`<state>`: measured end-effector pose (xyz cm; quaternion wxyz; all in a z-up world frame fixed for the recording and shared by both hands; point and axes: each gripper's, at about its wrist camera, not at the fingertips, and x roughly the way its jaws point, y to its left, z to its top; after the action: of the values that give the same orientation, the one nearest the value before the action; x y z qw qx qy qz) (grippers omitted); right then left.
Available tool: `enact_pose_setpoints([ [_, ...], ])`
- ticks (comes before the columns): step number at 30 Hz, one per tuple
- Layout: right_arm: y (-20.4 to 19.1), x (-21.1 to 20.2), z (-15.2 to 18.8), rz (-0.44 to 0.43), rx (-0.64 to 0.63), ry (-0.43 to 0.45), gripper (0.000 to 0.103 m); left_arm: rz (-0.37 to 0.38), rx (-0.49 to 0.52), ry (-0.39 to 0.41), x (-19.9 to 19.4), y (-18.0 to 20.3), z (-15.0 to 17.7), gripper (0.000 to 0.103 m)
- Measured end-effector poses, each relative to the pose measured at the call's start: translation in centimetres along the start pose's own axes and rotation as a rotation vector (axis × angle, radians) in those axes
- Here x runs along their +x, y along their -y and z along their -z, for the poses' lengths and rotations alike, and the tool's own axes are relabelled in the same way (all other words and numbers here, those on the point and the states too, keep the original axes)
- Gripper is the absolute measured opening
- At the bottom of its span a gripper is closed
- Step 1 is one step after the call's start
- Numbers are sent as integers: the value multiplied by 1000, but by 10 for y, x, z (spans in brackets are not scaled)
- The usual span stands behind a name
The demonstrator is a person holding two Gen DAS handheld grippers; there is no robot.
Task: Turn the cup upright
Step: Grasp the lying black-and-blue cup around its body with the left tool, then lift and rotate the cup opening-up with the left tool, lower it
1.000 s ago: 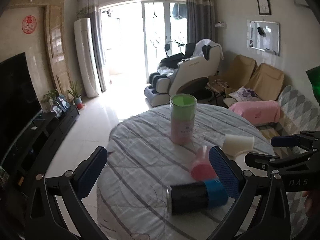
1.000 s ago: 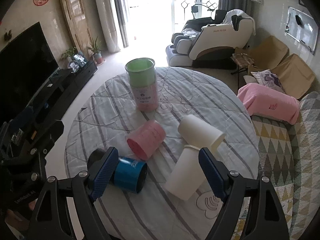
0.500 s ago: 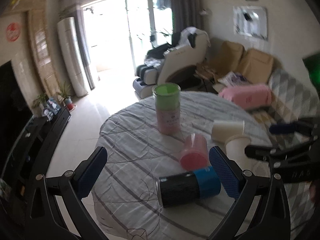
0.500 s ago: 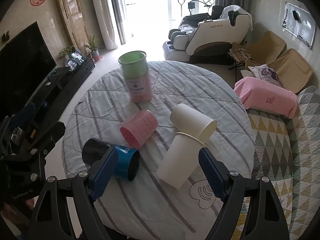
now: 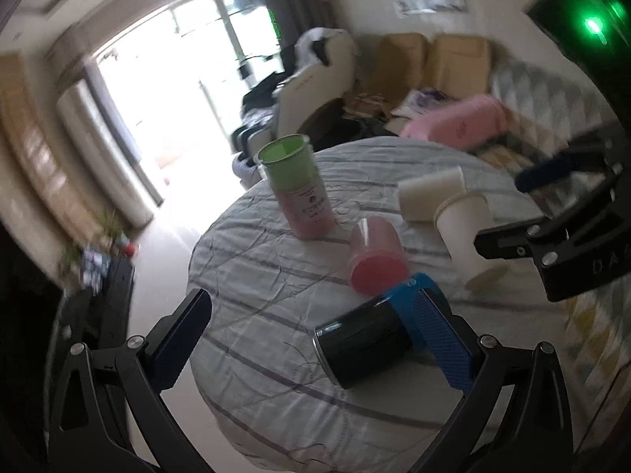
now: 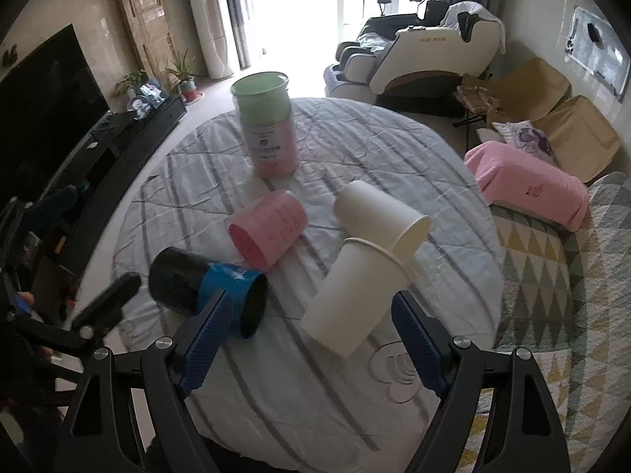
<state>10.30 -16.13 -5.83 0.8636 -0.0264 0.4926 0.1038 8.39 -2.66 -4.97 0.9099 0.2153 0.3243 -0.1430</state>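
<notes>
Several cups lie on their sides on the round quilt-covered table (image 6: 355,149): a black-and-blue cup (image 6: 205,289) (image 5: 378,339), a pink cup (image 6: 268,232) (image 5: 376,260), and two white paper cups (image 6: 355,303) (image 6: 380,216) (image 5: 467,232). A tall green-and-pink cup (image 6: 268,126) (image 5: 295,189) stands upright behind them. My right gripper (image 6: 311,339) is open, its fingers on either side of the near white cup's base. My left gripper (image 5: 311,339) is open over the black-and-blue cup, its right pad beside the blue band.
A sofa with a pink pillow (image 6: 528,185) stands right of the table. A massage chair (image 6: 418,59) stands beyond it. A TV and low black cabinet (image 6: 59,118) run along the left wall. The table edge is close below both grippers.
Both grippers have moved closer to the cups. The left view has swung and tilted, bringing the black-and-blue cup between its fingers. No cup has moved.
</notes>
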Motion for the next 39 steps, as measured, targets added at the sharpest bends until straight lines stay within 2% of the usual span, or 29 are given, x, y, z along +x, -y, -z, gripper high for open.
enact_pose_setpoints([
  [3, -2, 4, 4, -3, 34, -6, 84, 23, 131, 13, 3, 6, 1, 103],
  [10, -1, 14, 9, 53, 105, -29, 84, 78, 345, 27, 14, 29, -4, 103],
  [12, -1, 14, 12, 70, 123, -33, 84, 139, 400, 17, 16, 33, -5, 103],
  [16, -4, 15, 19, 82, 134, -50, 84, 188, 579, 9, 17, 47, 0, 103],
  [18, -6, 18, 22, 92, 122, -72, 84, 226, 680, -24, 19, 54, 2, 103],
  [22, -6, 24, 24, 103, 99, -113, 84, 295, 803, -48, 19, 64, 8, 103],
  [25, -4, 28, 23, 108, 90, -132, 84, 317, 859, -65, 23, 69, 10, 103],
  [34, 0, 41, 23, 116, 68, -170, 84, 430, 823, -132, 49, 68, 13, 103],
  [39, 0, 46, 21, 121, 55, -182, 84, 459, 872, -160, 55, 74, 22, 101],
])
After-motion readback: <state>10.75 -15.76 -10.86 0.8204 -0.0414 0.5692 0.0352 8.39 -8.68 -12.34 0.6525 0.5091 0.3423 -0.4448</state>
